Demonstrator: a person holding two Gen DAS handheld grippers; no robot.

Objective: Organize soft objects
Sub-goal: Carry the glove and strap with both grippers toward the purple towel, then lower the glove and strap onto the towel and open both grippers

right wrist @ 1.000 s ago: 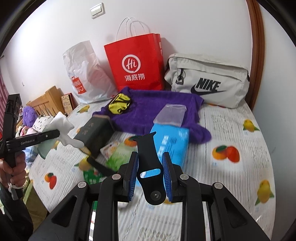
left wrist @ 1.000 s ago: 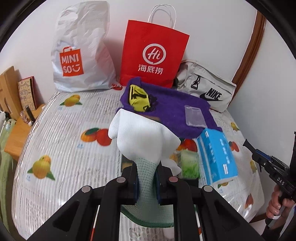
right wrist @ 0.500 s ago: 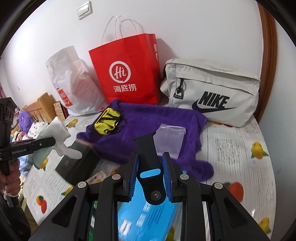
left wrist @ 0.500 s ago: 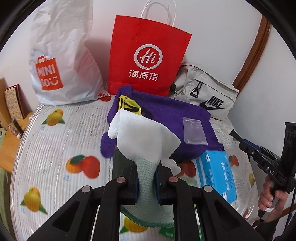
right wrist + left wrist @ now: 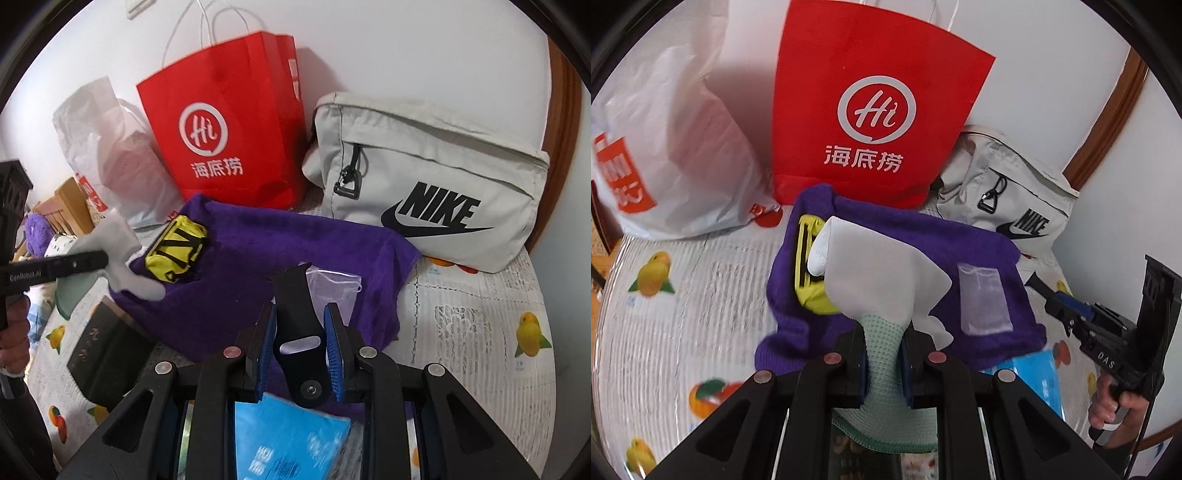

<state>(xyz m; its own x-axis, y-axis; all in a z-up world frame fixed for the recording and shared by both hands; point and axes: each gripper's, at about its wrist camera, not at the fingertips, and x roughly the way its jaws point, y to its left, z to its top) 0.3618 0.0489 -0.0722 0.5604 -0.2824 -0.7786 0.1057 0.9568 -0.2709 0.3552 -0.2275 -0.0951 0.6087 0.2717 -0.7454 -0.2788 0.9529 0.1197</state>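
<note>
While the left gripper [image 5: 882, 363] pinches the green cuff of a white glove [image 5: 875, 280] above the purple towel [image 5: 280, 251], the right gripper [image 5: 300, 360] is closed on a black strap [image 5: 295, 306] over the same towel. A yellow pouch [image 5: 177, 243] and clear bag [image 5: 984, 299] lie on the towel, before the red bag [image 5: 875, 110].

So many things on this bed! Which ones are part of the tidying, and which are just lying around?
Part of the job:
white glove, in the left hand-held gripper
black strap, in the right hand-held gripper
purple towel

Lying about:
red bag
grey Nike bag
blue packet
</note>
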